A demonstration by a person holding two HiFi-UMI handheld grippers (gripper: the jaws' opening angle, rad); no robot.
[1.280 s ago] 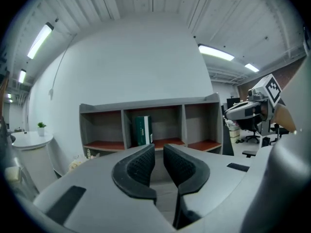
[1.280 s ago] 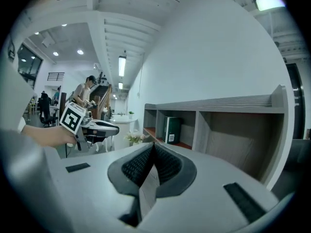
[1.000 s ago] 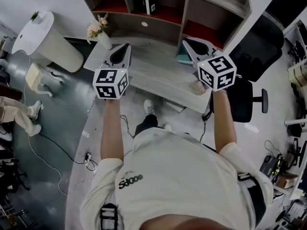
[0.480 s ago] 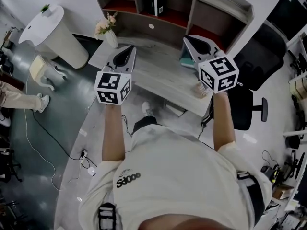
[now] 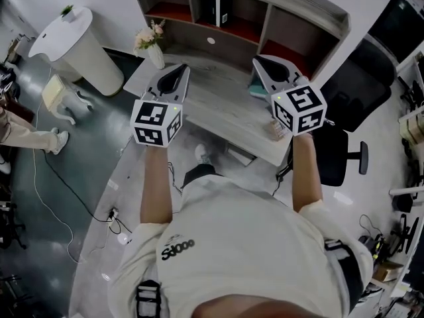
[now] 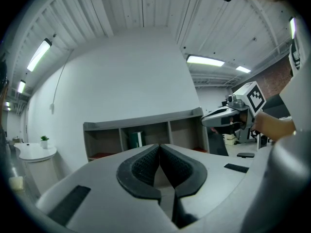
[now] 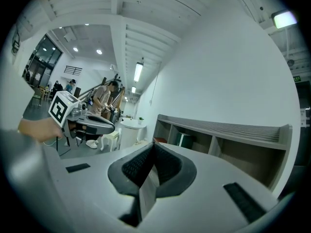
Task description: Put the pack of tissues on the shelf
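Note:
Both grippers hover over the grey desk [image 5: 212, 105], in front of the shelf unit [image 5: 278, 8] with its red-floored compartments. My left gripper [image 5: 182, 67] is shut and empty; its pads meet [image 6: 159, 145]. My right gripper [image 5: 260, 61] is shut too, with nothing between the tips [image 7: 154, 143]. A teal flat thing [image 5: 256, 88] lies on the desk, partly hidden under the right gripper. A small patterned packet [image 5: 275, 128] sits at the desk's front edge below the right marker cube. Which of these is the pack of tissues I cannot tell.
A dark box [image 5: 219, 8] stands in a middle shelf compartment. A vase of flowers [image 5: 152, 45] sits at the desk's left corner. A white round table [image 5: 79, 42] and a stool [image 5: 63, 98] stand to the left, a black office chair [image 5: 351, 95] to the right. Cables lie on the floor.
The head view has shifted a little, so the desk and shelf sit slightly to the right. Both grippers stay shut above the desk in about the same places.

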